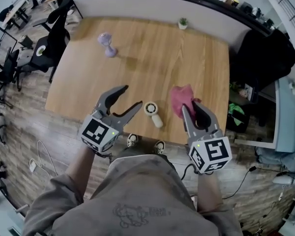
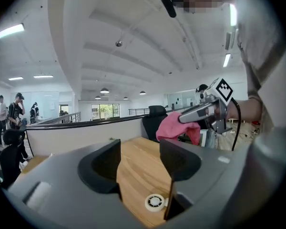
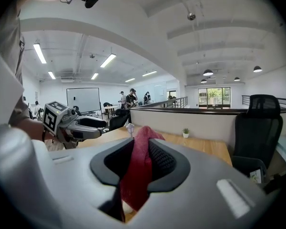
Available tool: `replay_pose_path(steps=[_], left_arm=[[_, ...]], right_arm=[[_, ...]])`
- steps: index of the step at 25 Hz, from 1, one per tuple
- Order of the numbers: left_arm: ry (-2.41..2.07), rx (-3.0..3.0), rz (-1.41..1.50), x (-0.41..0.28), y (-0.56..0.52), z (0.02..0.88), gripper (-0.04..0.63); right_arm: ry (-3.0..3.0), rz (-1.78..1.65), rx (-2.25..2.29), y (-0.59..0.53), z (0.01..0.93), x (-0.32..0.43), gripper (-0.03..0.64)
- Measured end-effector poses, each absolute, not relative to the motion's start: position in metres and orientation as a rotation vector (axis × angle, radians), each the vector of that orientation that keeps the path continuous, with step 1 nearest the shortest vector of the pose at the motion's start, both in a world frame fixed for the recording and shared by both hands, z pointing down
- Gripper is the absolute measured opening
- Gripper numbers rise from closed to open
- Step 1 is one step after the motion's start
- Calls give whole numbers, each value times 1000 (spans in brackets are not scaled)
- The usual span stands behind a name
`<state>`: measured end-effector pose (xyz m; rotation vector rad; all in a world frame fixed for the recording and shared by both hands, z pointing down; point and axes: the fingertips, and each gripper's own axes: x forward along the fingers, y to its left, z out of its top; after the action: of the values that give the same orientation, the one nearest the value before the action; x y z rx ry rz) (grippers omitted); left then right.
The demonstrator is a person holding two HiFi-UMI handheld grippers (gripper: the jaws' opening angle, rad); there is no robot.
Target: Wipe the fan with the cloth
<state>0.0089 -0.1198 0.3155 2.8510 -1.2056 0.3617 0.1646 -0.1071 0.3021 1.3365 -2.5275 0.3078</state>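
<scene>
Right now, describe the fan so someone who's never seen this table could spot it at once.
Find the wooden table and look along its near edge, at the middle. The fan lies flat there, just left of the pink cloth. It alone is white with a round grilled head on a short handle; the lilac object stands far back.

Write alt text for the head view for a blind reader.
Over a wooden table, the right gripper holds a pink cloth while the left gripper hangs open, a small white fan lying on the table between them. A purple object and a potted plant stand farther back.
</scene>
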Motion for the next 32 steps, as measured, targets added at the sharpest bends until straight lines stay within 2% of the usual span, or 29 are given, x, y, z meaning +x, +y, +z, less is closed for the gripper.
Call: replay_pose_path(steps=[3, 5, 10, 15, 23, 32], left_arm=[[-1120, 2892, 408, 11, -123, 325, 261], [-1024, 2978, 455, 16, -125, 336, 301], [-799, 3037, 572, 25, -124, 380, 303], [-611, 3005, 748, 31, -126, 436, 378], [-375, 2938, 885, 43, -129, 526, 426], [-207, 2860, 1053, 49, -118, 604, 426]], right_arm=[[-2506, 330, 1303, -113, 314, 153, 98], [-2495, 344, 1291, -118, 323, 146, 98], [-2445, 373, 1269, -135, 351, 132, 98], [-2377, 372, 1242, -147, 382, 119, 98], [-2306, 422, 1195, -156, 435, 101, 98], [-2258, 570, 1192, -154, 497, 79, 98]])
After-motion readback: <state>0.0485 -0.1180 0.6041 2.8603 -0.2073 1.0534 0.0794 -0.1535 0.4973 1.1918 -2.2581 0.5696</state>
